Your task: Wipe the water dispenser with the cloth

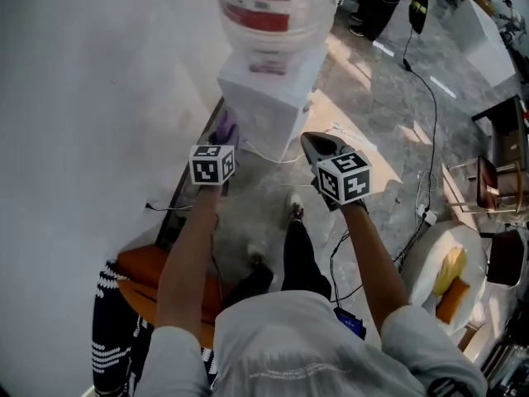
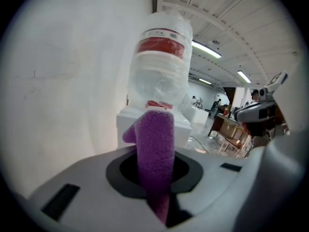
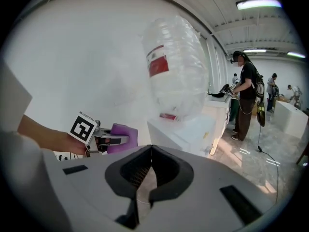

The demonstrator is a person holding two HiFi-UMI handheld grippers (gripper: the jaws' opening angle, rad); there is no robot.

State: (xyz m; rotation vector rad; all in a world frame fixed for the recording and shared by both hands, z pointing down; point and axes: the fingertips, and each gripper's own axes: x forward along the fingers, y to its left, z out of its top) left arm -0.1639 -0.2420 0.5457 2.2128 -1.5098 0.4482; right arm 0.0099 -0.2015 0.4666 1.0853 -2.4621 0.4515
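the left gripper (image 1: pixel 221 139) is clenching the upright cloth (image 2: pixel 154 146) just short of the water dispenser (image 2: pixel 153 121) straight ahead, the right gripper (image 3: pixel 151 151) hovering alongside, closed on nothing.

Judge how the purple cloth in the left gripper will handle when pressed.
The purple cloth looks thick and fuzzy, so probably soft and light. Pinched in the left gripper it stands up folded, so it likely keeps some body yet should flatten against the water dispenser.

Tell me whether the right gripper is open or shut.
Shut and empty: on the right gripper the two jaws meet at their tips, with nothing held between them.
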